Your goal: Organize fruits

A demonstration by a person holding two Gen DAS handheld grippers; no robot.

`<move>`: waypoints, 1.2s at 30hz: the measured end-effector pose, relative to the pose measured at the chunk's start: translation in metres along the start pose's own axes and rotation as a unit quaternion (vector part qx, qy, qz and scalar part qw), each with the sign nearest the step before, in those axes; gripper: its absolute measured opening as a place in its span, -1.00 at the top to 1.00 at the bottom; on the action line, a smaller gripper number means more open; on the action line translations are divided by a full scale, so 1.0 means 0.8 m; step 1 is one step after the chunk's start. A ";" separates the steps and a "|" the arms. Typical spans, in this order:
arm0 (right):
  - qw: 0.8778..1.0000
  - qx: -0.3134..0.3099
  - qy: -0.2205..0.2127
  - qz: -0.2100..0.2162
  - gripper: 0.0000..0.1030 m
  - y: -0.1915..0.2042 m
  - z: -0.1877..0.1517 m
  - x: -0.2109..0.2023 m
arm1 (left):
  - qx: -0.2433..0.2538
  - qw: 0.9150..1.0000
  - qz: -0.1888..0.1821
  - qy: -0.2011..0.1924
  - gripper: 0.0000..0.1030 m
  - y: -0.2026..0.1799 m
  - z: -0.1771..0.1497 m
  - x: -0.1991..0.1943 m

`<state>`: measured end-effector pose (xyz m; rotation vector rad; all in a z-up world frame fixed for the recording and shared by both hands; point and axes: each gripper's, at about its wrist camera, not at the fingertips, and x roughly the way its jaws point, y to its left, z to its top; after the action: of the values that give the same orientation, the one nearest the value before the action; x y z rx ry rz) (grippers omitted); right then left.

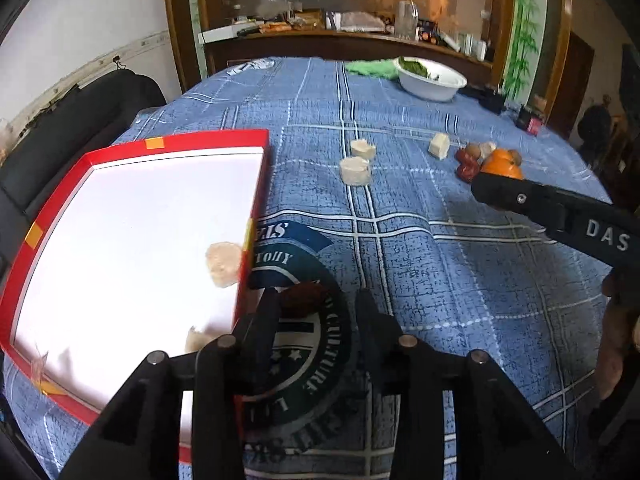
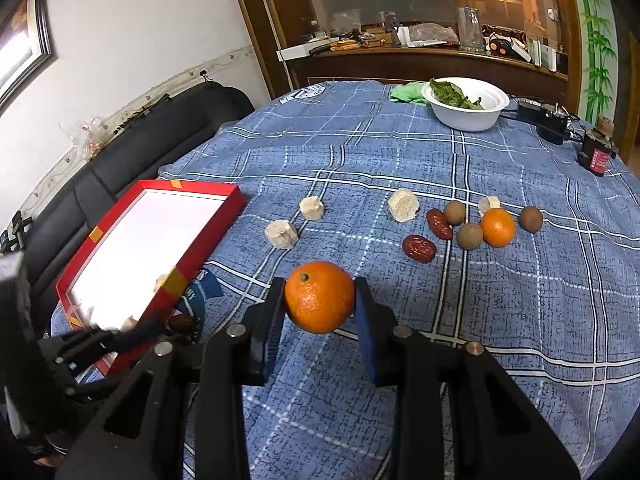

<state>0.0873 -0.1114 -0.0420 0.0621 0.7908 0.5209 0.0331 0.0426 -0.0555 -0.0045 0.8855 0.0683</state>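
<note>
My right gripper [image 2: 320, 312] is clamped on a round orange mandarin [image 2: 319, 297], held above the blue plaid tablecloth [image 2: 460, 344]. My left gripper [image 1: 316, 312] is part open; a dark red wrinkled date [image 1: 301, 299] sits against its left finger, can't tell if it's pinched. Just left of that gripper is the red-rimmed white tray [image 1: 256, 200] with pale chunks inside. Farther ahead of the right gripper: two loose red dates [image 2: 418, 248], brown round fruits [image 2: 469, 236], a second orange mandarin [image 2: 498, 227], then a white bowl of greens [image 2: 468, 116].
</note>
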 end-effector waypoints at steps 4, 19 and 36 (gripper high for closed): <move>1.000 0.001 -0.002 0.009 0.31 -0.003 0.001 -0.001 | -0.002 1.000 0.015 0.003 0.49 0.001 0.006 0.005; 1.000 -0.003 -0.011 0.009 0.31 0.001 0.002 -0.011 | 0.001 1.000 -0.011 0.021 0.81 0.005 -0.001 0.008; 1.000 0.004 -0.014 0.015 0.31 -0.005 0.001 -0.012 | -0.002 1.000 -0.010 0.028 0.79 0.001 0.019 0.024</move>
<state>0.0839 -0.1196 -0.0363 0.0873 0.7662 0.5445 0.0571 0.0453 -0.0610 -0.0191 0.9406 0.0520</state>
